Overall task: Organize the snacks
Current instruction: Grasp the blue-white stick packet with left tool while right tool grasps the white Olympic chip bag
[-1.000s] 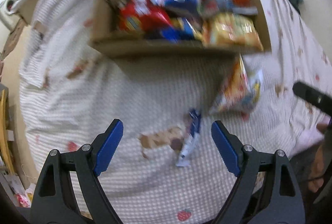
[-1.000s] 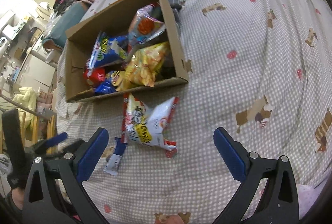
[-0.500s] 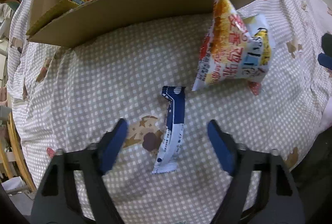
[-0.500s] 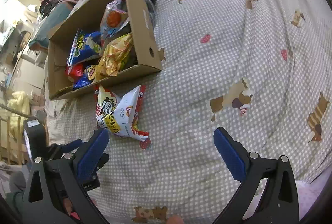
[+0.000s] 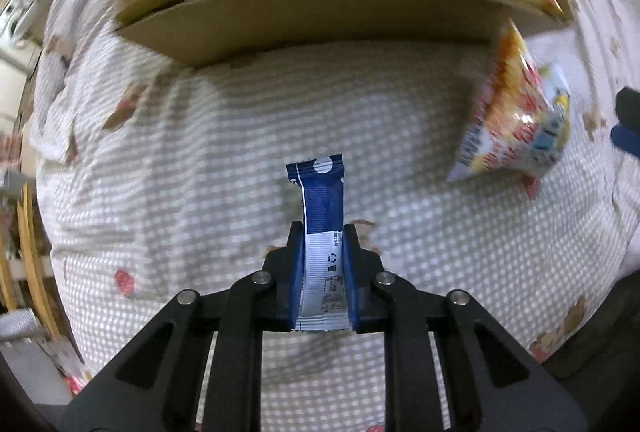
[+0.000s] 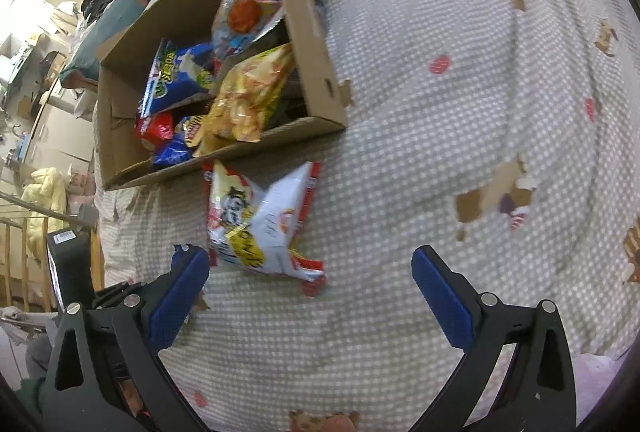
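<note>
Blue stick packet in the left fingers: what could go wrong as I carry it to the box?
1. The left gripper pinches only the white lower end of the blue stick packet; the long blue end stands free and could swing or slip out.
2. The cardboard box is already heaped with bags, so the packet may slide off the pile.
3. The white and red snack bag lies against the box front near the open right gripper, which could knock it.

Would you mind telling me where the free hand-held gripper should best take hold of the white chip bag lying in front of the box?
Probably its near crimped edge: the white chip bag lies flat on the bedspread, puffed in the middle, its far end by the box. The open right hand-held gripper could come from the near side and pinch that thin seam.
</note>
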A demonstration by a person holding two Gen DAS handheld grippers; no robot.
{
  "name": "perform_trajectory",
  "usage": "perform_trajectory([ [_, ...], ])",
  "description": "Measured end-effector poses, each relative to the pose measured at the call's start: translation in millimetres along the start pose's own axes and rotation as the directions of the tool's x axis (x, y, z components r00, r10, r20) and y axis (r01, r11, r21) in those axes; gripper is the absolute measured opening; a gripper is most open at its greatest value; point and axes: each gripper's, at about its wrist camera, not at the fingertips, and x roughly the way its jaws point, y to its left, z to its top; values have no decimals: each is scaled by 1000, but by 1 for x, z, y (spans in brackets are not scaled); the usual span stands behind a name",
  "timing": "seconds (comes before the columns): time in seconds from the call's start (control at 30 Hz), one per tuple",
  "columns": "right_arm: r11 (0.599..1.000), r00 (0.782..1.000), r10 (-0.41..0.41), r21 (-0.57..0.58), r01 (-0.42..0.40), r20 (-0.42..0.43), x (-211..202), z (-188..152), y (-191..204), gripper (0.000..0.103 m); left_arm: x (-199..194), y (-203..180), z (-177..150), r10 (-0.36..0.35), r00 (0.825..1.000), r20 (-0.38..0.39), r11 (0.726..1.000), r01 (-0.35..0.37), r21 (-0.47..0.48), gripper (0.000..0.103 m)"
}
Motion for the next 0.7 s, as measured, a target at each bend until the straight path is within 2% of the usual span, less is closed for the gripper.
perform_trajectory([
  [0.17,1000,1000,-13,28,14,-22,23,11,13,103,-21,22,1,-32,998,53,997,35,-69,15],
  [0.33,997,994,-80,-18,79,-80,55,16,24,103,-33,42,-12,-23,995,96,995,32,-92,15],
  [0.43,995,990,-93,-43,89,-105,66,13,29,103,-40,57,-21,-24,993,113,992,38,-121,15],
  [0.57,993,991,-85,-90,76,-103,74,13,41,102,-50,53,-29,-8,992,130,994,23,-111,15],
  [0.63,993,991,-72,-100,61,-112,79,13,45,93,-53,52,-32,-8,991,134,993,24,-118,15],
  [0.7,993,990,-63,-104,50,-126,83,10,46,73,-54,56,-31,-13,991,135,992,29,-124,15],
])
